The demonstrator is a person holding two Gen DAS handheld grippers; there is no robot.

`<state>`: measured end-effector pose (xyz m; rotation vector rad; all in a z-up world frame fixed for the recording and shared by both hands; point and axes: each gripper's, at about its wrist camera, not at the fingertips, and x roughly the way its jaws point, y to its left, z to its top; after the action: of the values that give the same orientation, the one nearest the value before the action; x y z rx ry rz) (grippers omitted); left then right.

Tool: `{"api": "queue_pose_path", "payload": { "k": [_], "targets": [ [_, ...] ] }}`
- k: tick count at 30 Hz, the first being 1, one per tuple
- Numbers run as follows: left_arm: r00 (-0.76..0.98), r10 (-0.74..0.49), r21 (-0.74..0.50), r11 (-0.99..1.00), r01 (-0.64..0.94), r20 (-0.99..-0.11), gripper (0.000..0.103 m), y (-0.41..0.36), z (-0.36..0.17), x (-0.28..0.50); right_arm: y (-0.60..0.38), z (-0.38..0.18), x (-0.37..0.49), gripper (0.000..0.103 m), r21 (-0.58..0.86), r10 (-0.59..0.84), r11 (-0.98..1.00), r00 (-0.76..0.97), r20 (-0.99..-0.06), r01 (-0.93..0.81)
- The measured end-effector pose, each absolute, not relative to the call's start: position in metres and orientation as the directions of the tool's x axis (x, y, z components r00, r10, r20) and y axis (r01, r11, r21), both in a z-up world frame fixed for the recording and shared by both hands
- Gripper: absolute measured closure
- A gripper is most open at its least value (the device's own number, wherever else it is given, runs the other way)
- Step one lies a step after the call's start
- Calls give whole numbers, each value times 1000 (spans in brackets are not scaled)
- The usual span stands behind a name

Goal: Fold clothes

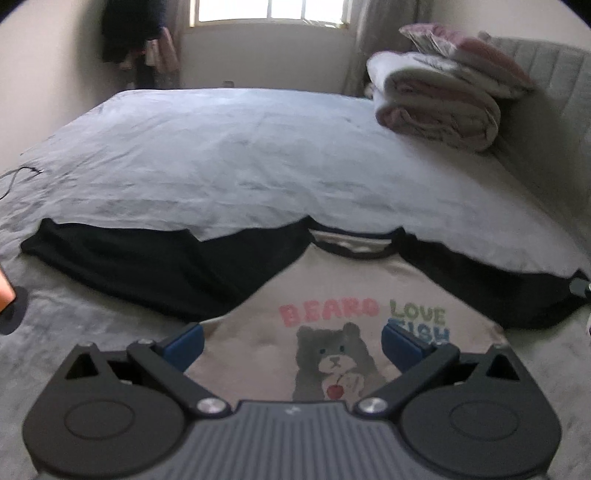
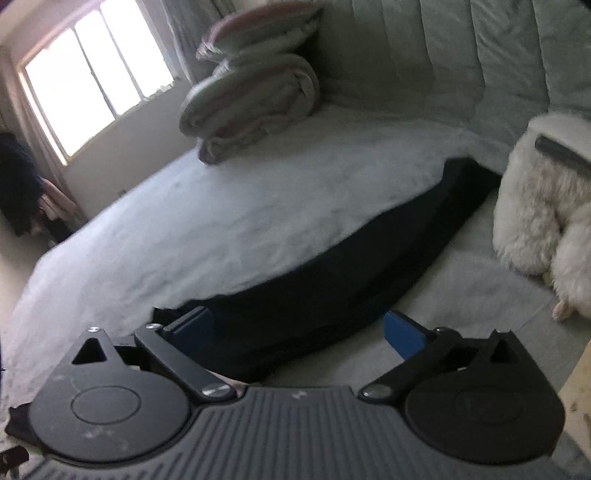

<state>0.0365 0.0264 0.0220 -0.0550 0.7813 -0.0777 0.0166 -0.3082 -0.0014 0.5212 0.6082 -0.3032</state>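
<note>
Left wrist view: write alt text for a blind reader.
An open left hand-held gripper hovers over a beige shirt with black sleeves and a bear print, spread flat on a grey bed. A folded duvet sits at the far right corner, under a bright window.

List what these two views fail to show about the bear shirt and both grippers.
- Bear shirt hem: left wrist view, hidden behind the left gripper body.
- Last printed word: left wrist view, partly covered by a blue finger pad.
- Shirt's pale front: right wrist view, out of frame; only the black sleeve shows.
- Right gripper: whether it touches the fabric is blurred.
</note>
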Motion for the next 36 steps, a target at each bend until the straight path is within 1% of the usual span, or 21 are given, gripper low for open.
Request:
{"api": "queue_pose_path", "payload": {
  "k": [3,5,6,7,8,10,12,13,14,15,16,18,20,23,25,27,29,35,36],
  "targets": [
    [698,-133,-115,991,72,-704,1,30,-4,51,-315,-18,24,1,402,-98,803,763,-639,440],
    [711,-142,-160,986,41,-689,1,39,-26,58,-323,-27,24,1,410,-106,781,746,-657,472],
    [695,-130,-165,986,16,-707,1,40,-31,64,-327,-30,25,1,412,-115,768,739,-663,489],
    [671,-115,-164,986,-11,-732,1,41,-35,71,-332,-33,25,1,416,-123,757,735,-666,504],
    [663,-131,-177,984,-2,-737,1,42,-35,76,-337,-36,26,1,417,-135,746,731,-669,519],
    [667,-174,-204,978,34,-725,1,42,-30,82,-351,-41,29,1,415,-163,713,709,-686,565],
    [684,-158,-195,981,24,-713,1,41,-26,85,-369,-43,33,3,446,-169,659,697,-696,606],
    [687,-153,-192,981,20,-710,1,41,-25,85,-378,-44,35,6,477,-164,631,707,-688,611],
    [684,-153,-193,981,18,-713,1,41,-25,86,-385,-44,39,12,489,-173,617,712,-680,617],
    [677,-155,-196,980,16,-720,1,41,-27,88,-392,-44,43,18,490,-189,611,715,-673,622],
    [666,-159,-200,980,14,-729,1,41,-29,89,-398,-46,49,21,477,-213,608,709,-672,635],
    [648,-170,-211,977,14,-742,1,42,-31,88,-408,-53,58,29,454,-253,597,692,-676,661],
    [640,-184,-224,974,19,-746,1,42,-31,87,-419,-63,59,35,481,-284,559,701,-654,675],
    [640,-196,-234,972,27,-743,1,41,-32,87,-431,-71,54,40,550,-323,513,742,-588,659],
    [640,-186,-224,974,23,-745,1,40,-34,88,-441,-76,53,47,573,-352,490,750,-560,657],
    [631,-173,-215,977,11,-756,1,40,-38,91,-449,-81,50,56,600,-379,456,753,-538,657],
    [620,-179,-227,974,1,-764,1,42,-41,92,-458,-86,47,61,636,-398,407,754,-522,656],
    [616,-182,-239,971,-11,-767,1,45,-42,93,-475,-91,39,63,751,-431,233,758,-489,617],
    [614,-183,-241,970,-13,-768,1,46,-42,94,-475,-90,39,77,742,-435,231,749,-500,629]
  ]
}}
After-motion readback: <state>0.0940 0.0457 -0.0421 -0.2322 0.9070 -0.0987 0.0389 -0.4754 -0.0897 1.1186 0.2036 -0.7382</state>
